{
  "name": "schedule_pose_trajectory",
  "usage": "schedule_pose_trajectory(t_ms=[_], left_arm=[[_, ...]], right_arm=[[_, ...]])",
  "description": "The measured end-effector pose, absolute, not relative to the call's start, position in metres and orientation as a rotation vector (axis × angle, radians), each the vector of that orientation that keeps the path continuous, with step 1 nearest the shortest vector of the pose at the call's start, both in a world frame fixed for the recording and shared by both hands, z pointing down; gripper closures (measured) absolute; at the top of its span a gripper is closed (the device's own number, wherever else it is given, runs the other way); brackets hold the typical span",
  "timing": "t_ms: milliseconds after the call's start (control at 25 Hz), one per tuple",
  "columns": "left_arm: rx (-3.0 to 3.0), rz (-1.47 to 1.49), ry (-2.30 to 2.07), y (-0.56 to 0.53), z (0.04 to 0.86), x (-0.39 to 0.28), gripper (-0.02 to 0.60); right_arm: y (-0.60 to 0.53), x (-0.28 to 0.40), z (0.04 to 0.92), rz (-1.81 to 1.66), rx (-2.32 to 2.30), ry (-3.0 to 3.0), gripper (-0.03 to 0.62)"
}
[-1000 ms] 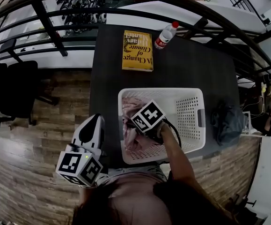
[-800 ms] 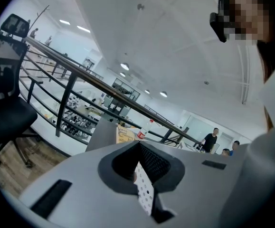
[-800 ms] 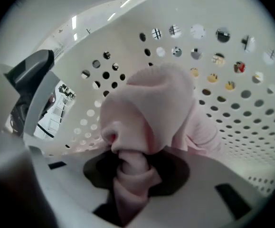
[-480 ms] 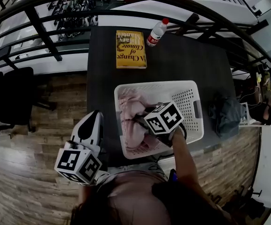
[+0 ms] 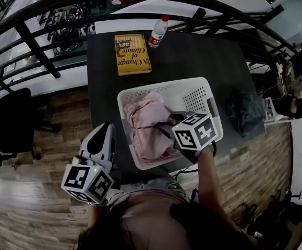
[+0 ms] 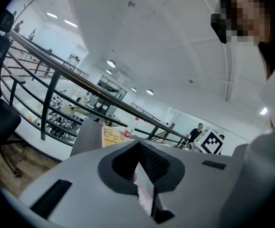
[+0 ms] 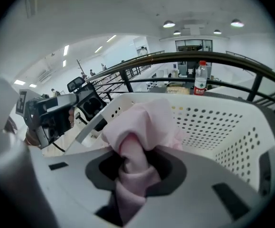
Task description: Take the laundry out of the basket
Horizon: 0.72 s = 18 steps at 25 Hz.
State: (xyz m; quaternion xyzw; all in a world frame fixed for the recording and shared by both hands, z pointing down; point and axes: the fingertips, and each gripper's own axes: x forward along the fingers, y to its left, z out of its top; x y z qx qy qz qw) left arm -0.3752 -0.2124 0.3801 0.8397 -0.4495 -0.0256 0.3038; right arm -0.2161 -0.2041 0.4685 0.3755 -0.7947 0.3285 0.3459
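Observation:
A white perforated basket stands on the dark table with pink laundry inside. My right gripper is over the basket's near right part, shut on a bunched fold of the pink cloth. Its jaws have just been closing with that cloth between them, and the fold runs up from the pile into the right gripper. My left gripper hangs off the table's left edge, beside the basket, jaws together and empty. In its own view the left gripper points level toward the table.
A yellow book and a plastic bottle lie at the table's far side. A dark bundle sits right of the basket. A black railing runs behind the table. A black chair stands on the wooden floor at left.
My right gripper has risen out of the basket toward its near right corner, pulling a fold of pink cloth up. The left gripper has barely shifted.

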Motion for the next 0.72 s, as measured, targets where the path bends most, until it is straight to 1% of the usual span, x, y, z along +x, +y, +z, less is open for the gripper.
schedule_pose_trajectory(t_ms=[320, 640, 720], left_arm=[[2.299, -0.039, -1.090, -0.204, 0.371, -0.346, 0.583], [2.340, -0.025, -1.105, -0.195, 0.356, -0.317, 0.583], [2.340, -0.027, -1.126, -0.192, 0.354, -0.308, 0.583]], right_arm=[[-0.196, -0.194, 0.443, 0.853, 1.124, -2.115, 0.482], [-0.191, -0.176, 0.410, 0.818, 1.163, -2.254, 0.484], [-0.192, -0.168, 0.396, 0.808, 1.166, -2.301, 0.497]])
